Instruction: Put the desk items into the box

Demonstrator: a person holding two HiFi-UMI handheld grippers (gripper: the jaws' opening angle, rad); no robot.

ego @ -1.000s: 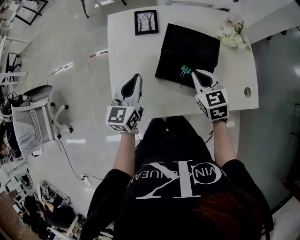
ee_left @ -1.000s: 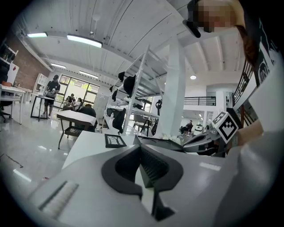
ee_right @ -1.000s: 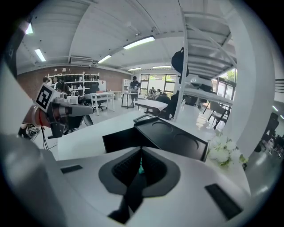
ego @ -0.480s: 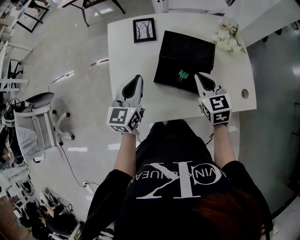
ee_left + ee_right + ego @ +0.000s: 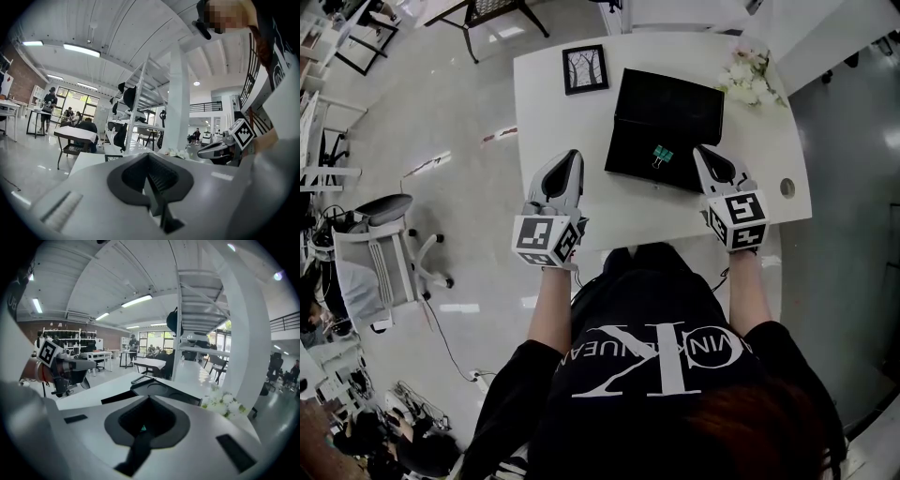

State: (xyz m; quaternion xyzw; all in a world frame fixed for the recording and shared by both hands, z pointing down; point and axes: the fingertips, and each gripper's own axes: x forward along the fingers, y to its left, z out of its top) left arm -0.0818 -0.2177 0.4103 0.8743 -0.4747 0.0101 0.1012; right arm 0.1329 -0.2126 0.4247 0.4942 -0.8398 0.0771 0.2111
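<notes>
1. On the white desk [image 5: 546, 122], squarely ahead: black box [image 5: 670, 94], seemingly open, with a green binder clip [image 5: 659, 155] resting on its near half. Judged as already delivered.
2. Just right of the clip and apart from it: right gripper [image 5: 703, 155], jaws pressed together on nothing, with only a green glint showing past them in its own view.
3. Over the desk's near left part, apart from the box: left gripper [image 5: 571, 157], likewise clenched and empty, jaws meeting.
4. Left outside the box: picture frame [image 5: 585, 68] toward the far left, just beside the box, and a spray of white flowers [image 5: 750, 80] at the far right, just beside the box's far corner.
5. Step in hand, by the look of it: a gap between items, one placed and two to go.
6. Next, probably: reach forward with the left gripper to the frame, or with the right to the flowers. Part the jaws first, close on the frame's edge or on the stems, lift clear of the box wall, then lower inside without knocking the clip.
</notes>
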